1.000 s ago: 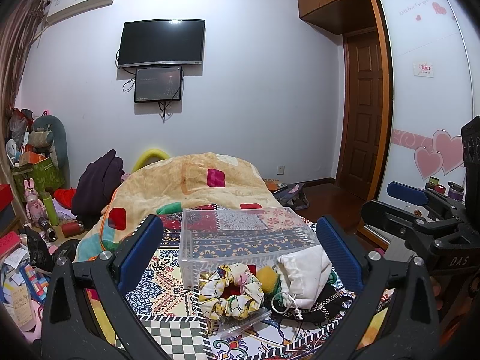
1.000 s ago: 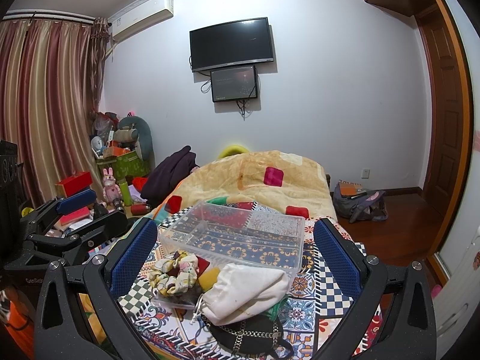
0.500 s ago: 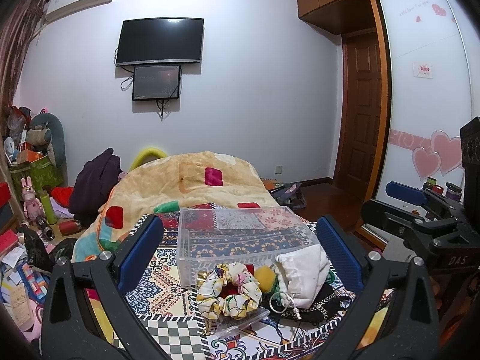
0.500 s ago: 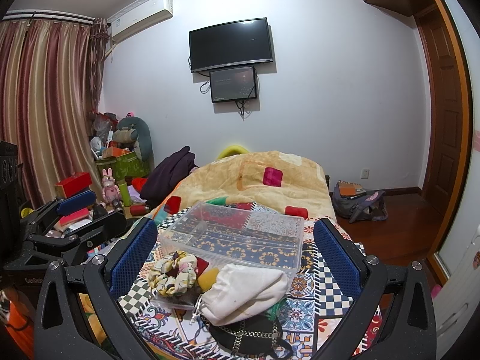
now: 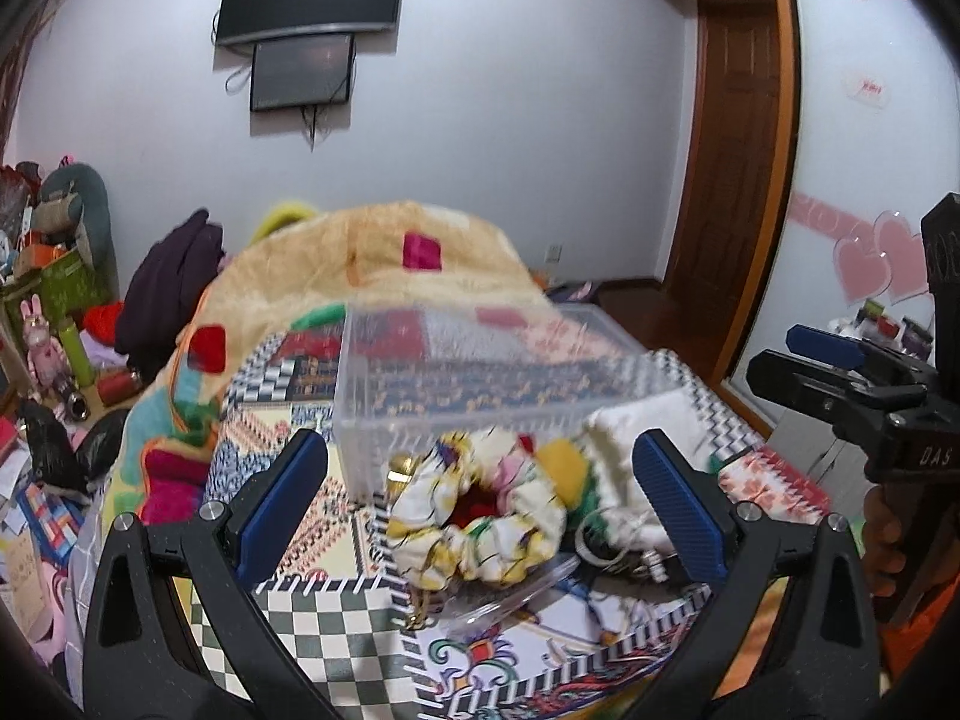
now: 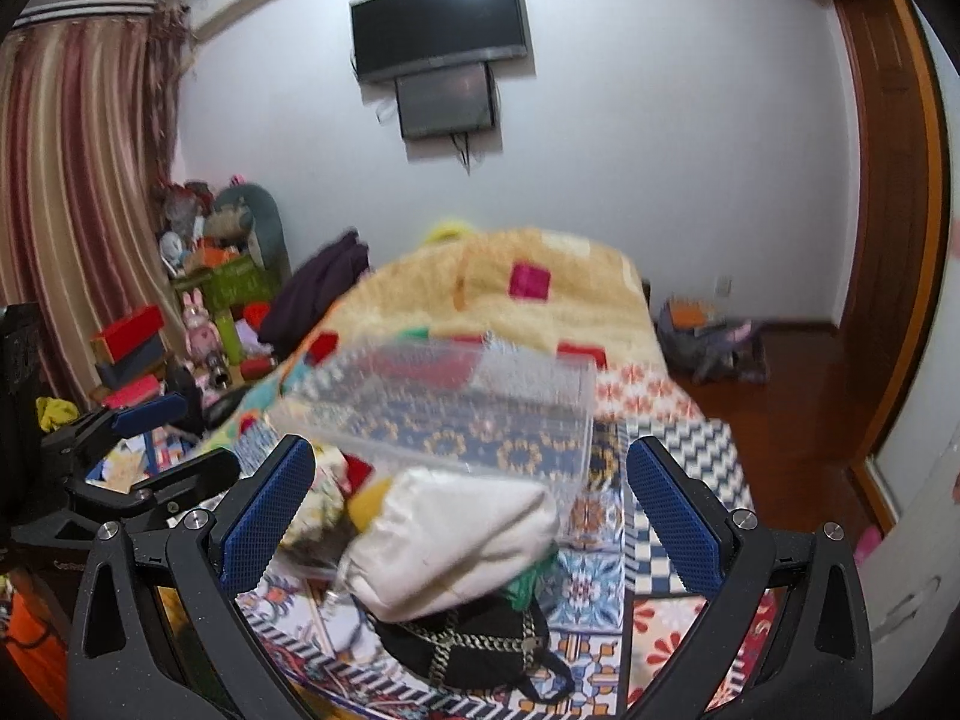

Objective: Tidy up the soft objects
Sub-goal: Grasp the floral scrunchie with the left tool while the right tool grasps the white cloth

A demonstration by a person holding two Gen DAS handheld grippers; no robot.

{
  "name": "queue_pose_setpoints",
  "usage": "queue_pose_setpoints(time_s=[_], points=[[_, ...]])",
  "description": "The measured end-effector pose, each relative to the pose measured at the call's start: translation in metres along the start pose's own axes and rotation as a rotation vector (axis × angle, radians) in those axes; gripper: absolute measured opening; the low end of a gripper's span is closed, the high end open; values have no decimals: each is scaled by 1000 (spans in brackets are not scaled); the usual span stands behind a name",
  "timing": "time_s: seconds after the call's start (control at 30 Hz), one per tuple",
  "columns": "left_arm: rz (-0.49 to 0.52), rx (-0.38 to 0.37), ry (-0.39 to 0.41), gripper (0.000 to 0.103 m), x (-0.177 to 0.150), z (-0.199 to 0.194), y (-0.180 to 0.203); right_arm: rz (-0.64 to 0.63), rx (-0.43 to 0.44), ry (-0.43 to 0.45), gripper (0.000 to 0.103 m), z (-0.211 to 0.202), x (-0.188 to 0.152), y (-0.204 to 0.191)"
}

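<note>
Patterned bedspread (image 5: 312, 618) covers the bed, checks and tiles in many colours; a tan fleece blanket (image 5: 384, 252) is heaped at 12 o'clock beyond it.

Clear plastic bin (image 5: 480, 384) sits on the spread, approx centre of both views, long axis running 9-to-3 in the left wrist view, tilted toward 10-to-4 in the right wrist view (image 6: 456, 414). Looks bare inside; spread pattern shows thru the walls. Blurred.

Soft things are piled at the bin's near wall, w/ a flat clear lid (image 5: 510, 594) under some of them:
- white cloth pouch (image 6: 456, 534), longest side lying approx 8-to-2 in the right wrist view, touching the bin wall; at 3 o'clock of the pile in the left wrist view (image 5: 648, 426).
- black bag (image 6: 468, 642) w/ metal chain, at 6 o'clock of the pouch, partly under it.
- floral scrunchie (image 5: 480, 516), cream/yellow/pink ring lying flat, red item in its hole.
- yellow soft ball (image 5: 561, 465) btwn scrunchie and pouch, touching both.

Left gripper (image 5: 480, 504): jaws wide, blue pads either side of the scrunchie, holding nothing; contact w/ it can't be told. Seen at 9 o'clock in the right wrist view (image 6: 162, 444).

Right gripper (image 6: 468, 516): jaws wide, pads flanking the pouch, apart from it, nothing held. Seen at 3 o'clock in the left wrist view (image 5: 840, 372).
</note>
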State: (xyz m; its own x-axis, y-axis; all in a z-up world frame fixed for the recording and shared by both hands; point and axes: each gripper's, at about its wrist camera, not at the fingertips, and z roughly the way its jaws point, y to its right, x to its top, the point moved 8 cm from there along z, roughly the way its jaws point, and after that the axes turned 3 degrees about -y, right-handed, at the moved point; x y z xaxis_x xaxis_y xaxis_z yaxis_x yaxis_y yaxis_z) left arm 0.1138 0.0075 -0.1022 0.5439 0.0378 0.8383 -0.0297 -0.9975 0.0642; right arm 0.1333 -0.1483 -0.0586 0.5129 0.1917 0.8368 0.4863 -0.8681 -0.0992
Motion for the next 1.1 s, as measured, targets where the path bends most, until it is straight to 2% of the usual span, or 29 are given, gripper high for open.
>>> queue_pose_setpoints(time_s=[0.1,0.17,0.23,0.37,0.57,0.73,0.8,0.9,1.1], points=[[-3,22,-25,103,-10,16,-7,23,13,-66,103,17,-14,7],[-9,26,-43,97,-16,24,-12,36,24,-97,103,25,-21,9],[-15,21,-72,84,-21,33,-16,43,36,-126,103,32,-28,11],[-38,11,-108,75,-31,44,-26,42,62,-169,100,44,-39,10],[-64,-13,-150,59,-43,59,-33,33,104,-250,82,63,-54,2],[-85,-33,-169,38,-47,63,-34,45,115,-259,61,64,-56,4],[-90,-36,-164,35,-46,61,-35,47,118,-257,49,63,-56,5],[-88,-36,-155,31,-45,55,-35,45,115,-249,39,61,-54,5],[-64,-20,-121,28,-40,38,-32,35,112,-216,24,52,-46,4]])
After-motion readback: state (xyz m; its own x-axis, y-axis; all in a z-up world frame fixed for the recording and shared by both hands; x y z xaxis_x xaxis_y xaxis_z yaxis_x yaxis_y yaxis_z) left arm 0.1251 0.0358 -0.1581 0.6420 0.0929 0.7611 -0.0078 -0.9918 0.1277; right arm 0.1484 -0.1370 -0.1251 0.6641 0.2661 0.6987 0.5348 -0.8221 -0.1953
